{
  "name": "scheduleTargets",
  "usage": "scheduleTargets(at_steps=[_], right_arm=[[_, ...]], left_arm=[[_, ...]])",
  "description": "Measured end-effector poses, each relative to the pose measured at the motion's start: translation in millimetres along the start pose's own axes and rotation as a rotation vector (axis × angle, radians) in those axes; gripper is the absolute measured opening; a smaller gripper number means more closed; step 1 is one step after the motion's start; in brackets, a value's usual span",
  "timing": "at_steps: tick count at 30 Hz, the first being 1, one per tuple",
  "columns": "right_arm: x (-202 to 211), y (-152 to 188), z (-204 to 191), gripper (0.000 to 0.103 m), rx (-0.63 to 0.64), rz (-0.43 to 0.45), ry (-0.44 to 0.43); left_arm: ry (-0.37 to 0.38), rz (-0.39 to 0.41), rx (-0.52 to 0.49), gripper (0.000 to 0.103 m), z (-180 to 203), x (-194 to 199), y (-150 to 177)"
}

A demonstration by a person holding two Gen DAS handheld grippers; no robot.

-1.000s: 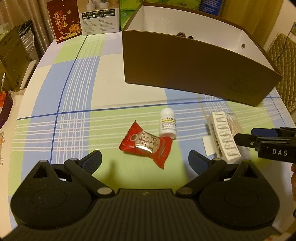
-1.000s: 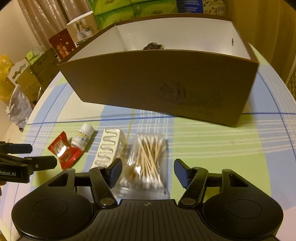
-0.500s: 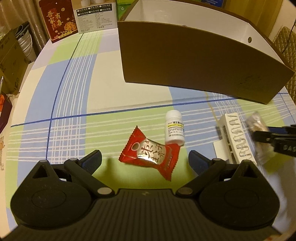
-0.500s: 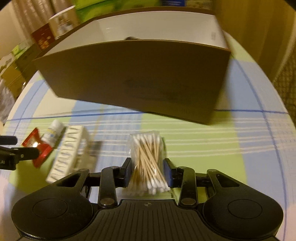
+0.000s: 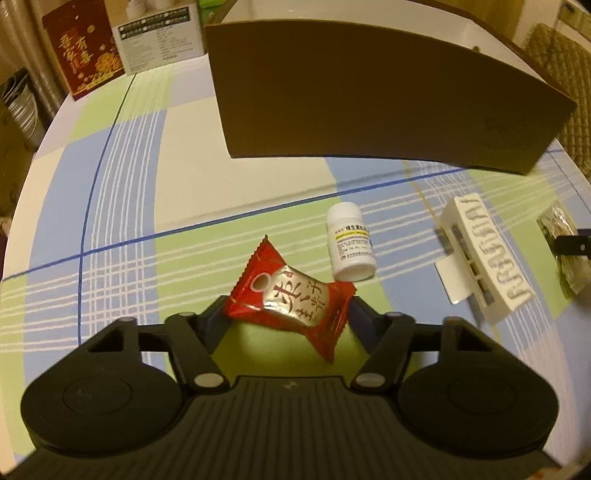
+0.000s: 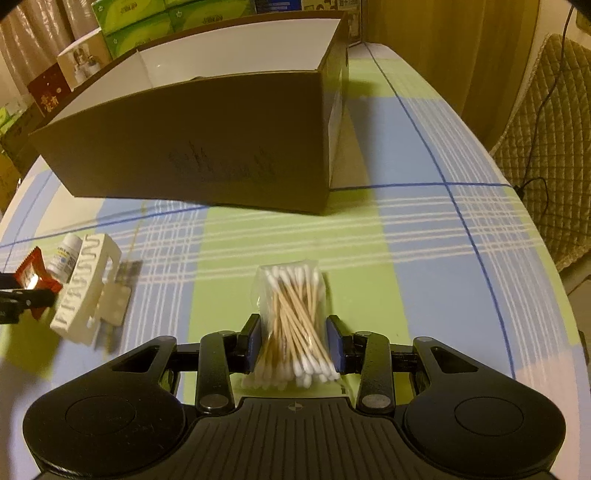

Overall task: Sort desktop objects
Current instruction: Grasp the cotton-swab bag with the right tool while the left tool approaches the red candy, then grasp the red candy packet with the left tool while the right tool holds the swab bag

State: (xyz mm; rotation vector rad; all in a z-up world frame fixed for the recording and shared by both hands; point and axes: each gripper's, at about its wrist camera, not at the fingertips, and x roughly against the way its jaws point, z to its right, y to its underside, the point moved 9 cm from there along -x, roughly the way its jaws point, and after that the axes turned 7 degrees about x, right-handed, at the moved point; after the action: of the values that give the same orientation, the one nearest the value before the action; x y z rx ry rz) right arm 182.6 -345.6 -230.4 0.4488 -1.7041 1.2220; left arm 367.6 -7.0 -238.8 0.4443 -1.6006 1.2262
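A red snack packet lies on the checked tablecloth between the fingers of my left gripper. Its jaws are closing and the pads touch the packet's two crimped ends. A white pill bottle lies just beyond the packet. Right of the bottle sits a white ribbed box. My right gripper is shut on a clear bag of cotton swabs, held low over the cloth, right of the ribbed box. The big brown cardboard box stands open behind everything.
A red gift box and a white carton stand at the table's far left. Green tissue packs are stacked behind the cardboard box. A quilted chair stands off the right edge.
My left jaws have closed in around the red packet as the gripper sank toward it. My right jaws shut on the swab bag and carried it rightward, away from the ribbed box.
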Motion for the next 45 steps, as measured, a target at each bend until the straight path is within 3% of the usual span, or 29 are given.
scheduleTargets(at_steps=[6,8,14,18,22,29,34,38,42,45], right_arm=[[2,4,-4,0.039,0.015,-0.015,-0.003],[2,5,-4,0.042,0.017,-0.017,-0.001],[4,8,0,0.045,0.005,-0.021,0.009],[5,10,3,0.046,-0.003,-0.022,0.016],[5,11,4,0.047,-0.009,-0.023,0.02],[6,11,6,0.047,-0.018,-0.022,0.028],[7,12,9,0.048,-0.035,-0.02,0.033],[7,12,7,0.05,-0.032,-0.019,0.033],[7,10,6,0.063,-0.033,-0.013,0.032],[6,8,5,0.064,-0.021,-0.007,0.032]], left_arm=[[0.038,0.015,-0.01,0.053,-7,12,6],[0.03,-0.013,0.019,0.059,-14,11,8],[-0.021,-0.01,0.131,0.059,-40,16,6],[0.029,-0.012,0.197,0.059,-42,24,1],[0.044,0.018,0.149,0.059,-30,27,-8],[0.003,-0.005,0.104,0.058,-27,-3,-16],[-0.007,0.001,0.039,0.047,-23,-11,-15],[0.012,0.002,0.036,0.022,-23,-8,-14],[0.007,-0.002,0.031,0.022,-27,-2,-6],[-0.009,-0.005,0.049,0.022,-34,4,2]])
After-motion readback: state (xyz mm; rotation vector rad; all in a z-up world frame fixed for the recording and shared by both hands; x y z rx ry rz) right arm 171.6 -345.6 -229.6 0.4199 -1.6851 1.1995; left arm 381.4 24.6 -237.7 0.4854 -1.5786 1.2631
